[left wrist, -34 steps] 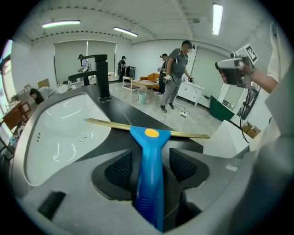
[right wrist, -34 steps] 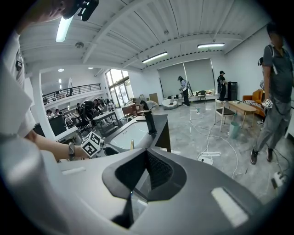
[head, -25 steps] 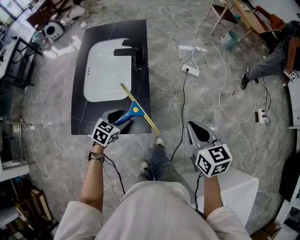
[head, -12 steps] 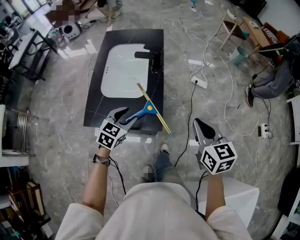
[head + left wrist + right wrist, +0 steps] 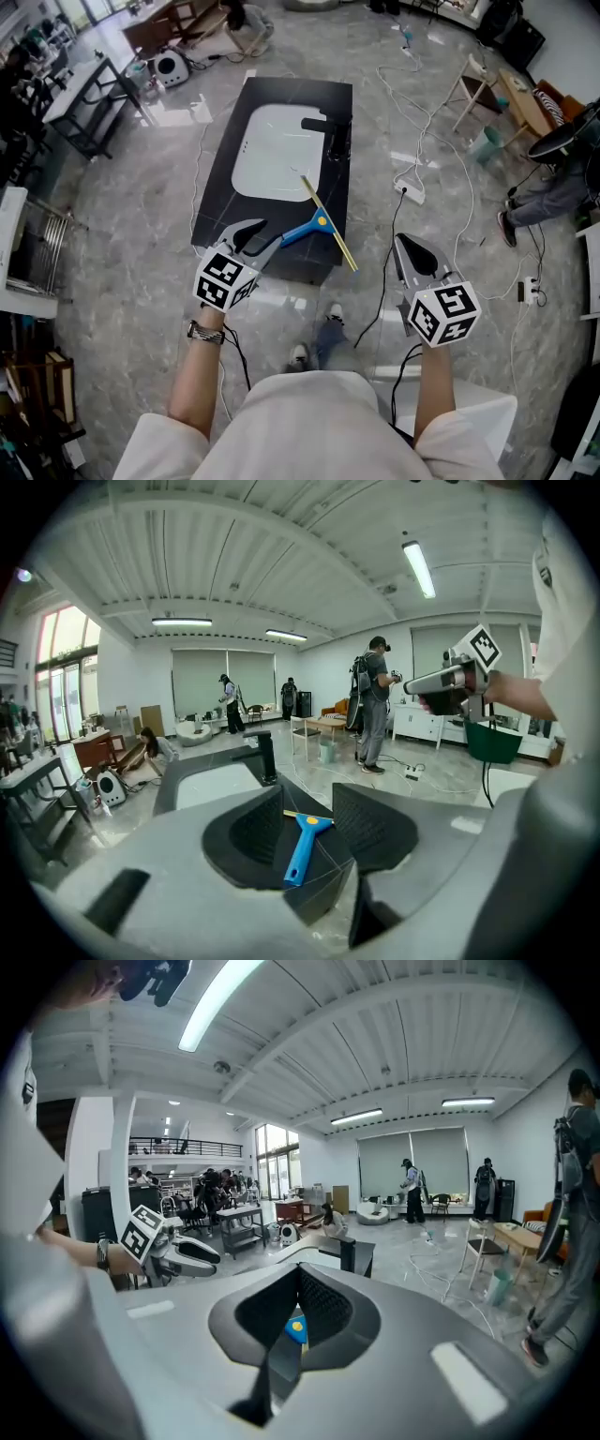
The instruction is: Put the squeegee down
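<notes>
Apparently the task is almost done: the squeegee already lies flat on the dark desk, at about 5 o'clock from the white basin and at 6 o'clock from the black tap. Its blue handle points toward 8 o'clock and the long blade runs from 11 o'clock to 5 o'clock, with the lower end reaching past the desk edge. Nothing holds it. The left hand-held gripper is at 8 o'clock from the handle, just beside its end but apart from it. In the left gripper view its jaws stand apart and are closing, and the squeegee shows in the gap between them, but it lies further away on the desk and the pads do not touch it. The right hand-held gripper is well apart, at about 4 o'clock from the squeegee over the floor, with its jaws pressed together on nothing. I judge that what is left is only to bring both hands fully away. Compared with a second ago, the left jaws were then around the handle and wider, and now they are withdrawn from it. The squeegee keeps the same place beside the basin, both grippers are lifted, and the desk sits higher in the head view.
</notes>
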